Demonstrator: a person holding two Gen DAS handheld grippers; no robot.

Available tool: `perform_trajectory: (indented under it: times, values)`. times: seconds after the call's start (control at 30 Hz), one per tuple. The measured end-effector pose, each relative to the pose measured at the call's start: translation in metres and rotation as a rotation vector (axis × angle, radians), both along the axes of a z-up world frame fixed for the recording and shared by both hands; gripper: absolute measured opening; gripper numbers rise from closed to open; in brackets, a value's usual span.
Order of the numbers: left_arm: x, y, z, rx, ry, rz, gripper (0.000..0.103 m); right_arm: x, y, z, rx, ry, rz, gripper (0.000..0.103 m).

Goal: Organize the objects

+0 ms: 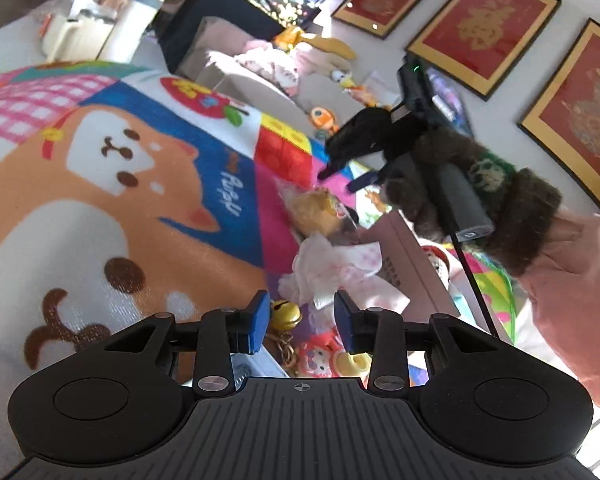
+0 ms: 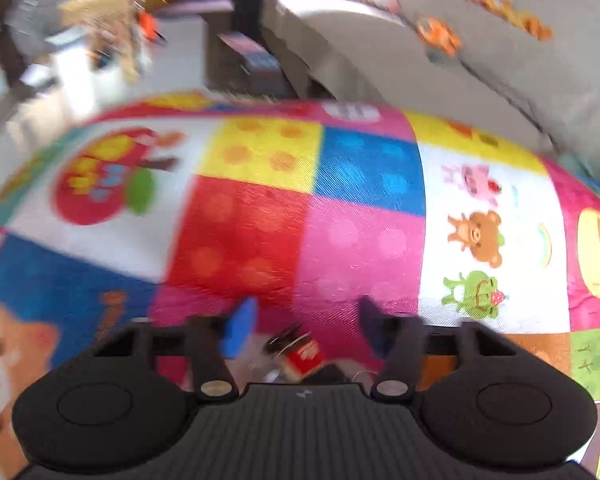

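Observation:
A colourful play mat [image 1: 112, 184] carries a pile of small toys at its right edge. In the left wrist view my left gripper [image 1: 302, 320] stands open just above a golden bell [image 1: 286, 314], a pink cloth doll [image 1: 332, 268] and a red-and-yellow charm [image 1: 324, 354]; nothing is between its blue pads. Further off, a hand in a furry brown cuff holds my right gripper [image 1: 339, 181] over a yellow plush toy [image 1: 314, 208]. The blurred right wrist view shows the right gripper [image 2: 306, 330] open above the mat [image 2: 340, 240], with a small red-and-black item [image 2: 302, 356] lying low between its fingers, untouched.
A pink flat box [image 1: 412, 256] leans beside the toy pile. A grey sofa [image 1: 260, 88] with several plush toys runs behind the mat. Framed red pictures [image 1: 480, 28] hang on the wall. A dark glass cabinet [image 1: 240, 12] stands at the back.

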State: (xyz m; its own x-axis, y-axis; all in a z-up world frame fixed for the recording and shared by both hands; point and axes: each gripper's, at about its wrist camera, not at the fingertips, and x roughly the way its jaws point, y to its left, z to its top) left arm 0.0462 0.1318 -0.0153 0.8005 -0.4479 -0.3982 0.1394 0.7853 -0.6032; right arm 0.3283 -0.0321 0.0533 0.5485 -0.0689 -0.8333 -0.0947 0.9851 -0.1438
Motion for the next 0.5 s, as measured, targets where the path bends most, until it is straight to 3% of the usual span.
perform_trajectory:
  times: [0.07, 0.13, 0.3, 0.5]
  values:
    - [0.000, 0.007, -0.002, -0.034, 0.012, 0.032, 0.039, 0.002, -0.002, -0.009, 0.066, 0.072, 0.000, 0.031]
    - [0.001, 0.014, -0.005, -0.078, 0.032, 0.070, 0.039, -0.021, 0.009, -0.012, 0.044, 0.085, 0.092, 0.030]
    - [0.005, 0.025, -0.008, -0.129, 0.056, 0.103, 0.038, -0.111, 0.021, -0.017, 0.014, 0.116, 0.313, 0.029]
    - [0.003, 0.032, -0.010, -0.174, 0.059, 0.122, 0.038, -0.219, -0.006, -0.014, 0.060, 0.076, 0.438, 0.027]
